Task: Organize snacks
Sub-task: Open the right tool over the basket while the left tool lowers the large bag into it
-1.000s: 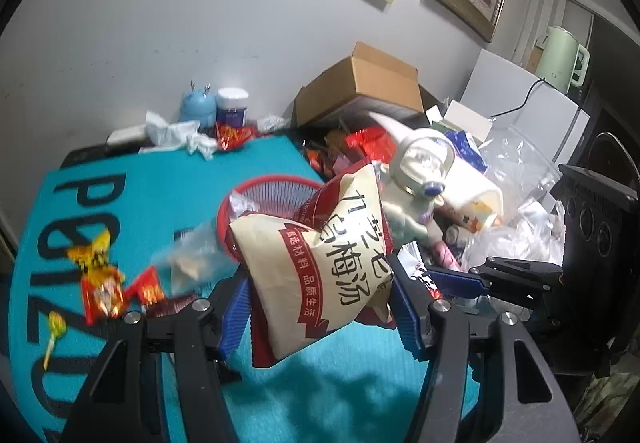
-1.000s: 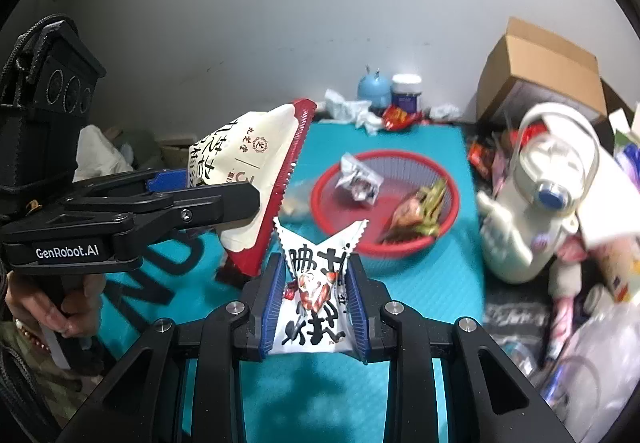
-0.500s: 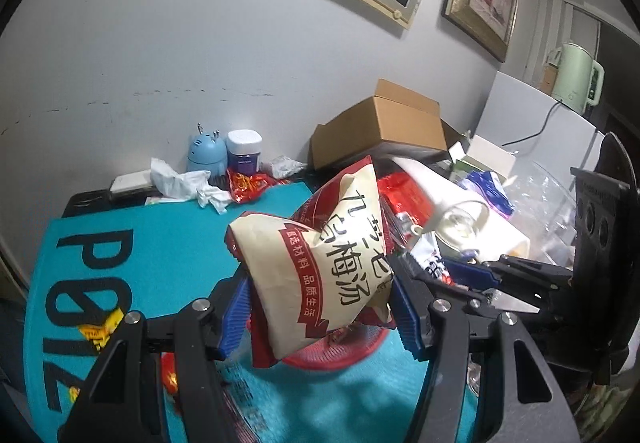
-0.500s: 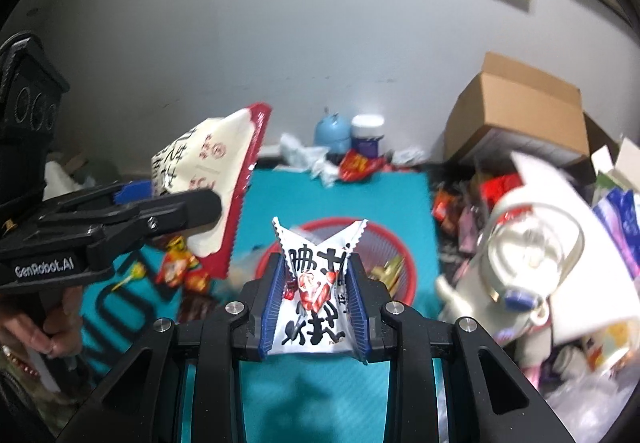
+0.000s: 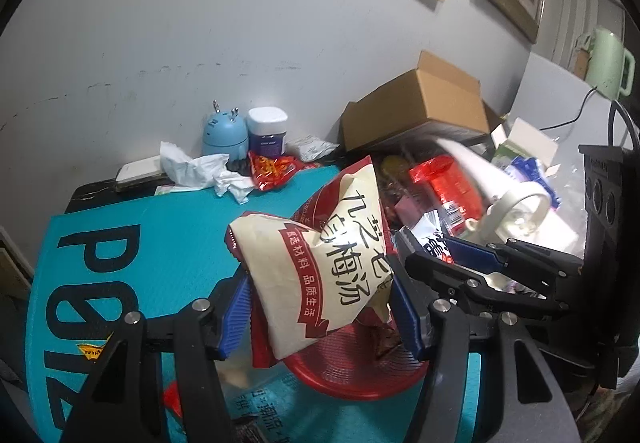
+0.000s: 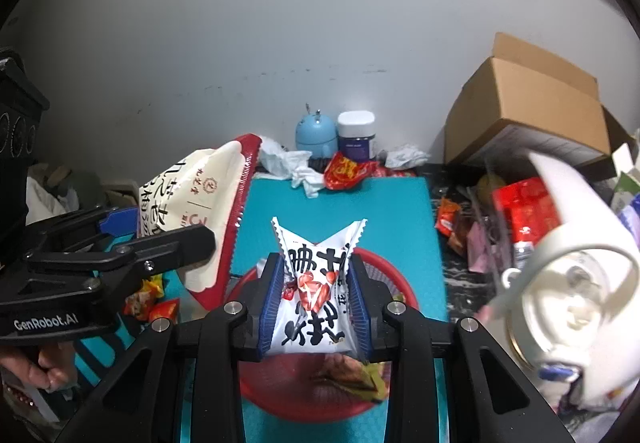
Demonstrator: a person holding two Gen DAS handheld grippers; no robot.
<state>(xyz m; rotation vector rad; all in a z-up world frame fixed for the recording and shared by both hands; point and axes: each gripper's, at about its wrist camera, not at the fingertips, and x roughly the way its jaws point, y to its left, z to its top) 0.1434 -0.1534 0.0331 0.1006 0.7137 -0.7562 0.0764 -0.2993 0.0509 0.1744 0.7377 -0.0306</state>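
Gripping a cream bag tilted corner-up, my left tongs hover beside my right tongs, clamped on an upright white packet above the red basket.

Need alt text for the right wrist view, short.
The right gripper grips a white snack packet above a red basket on a teal mat. At left, the left gripper holds a cream-and-red pouch.
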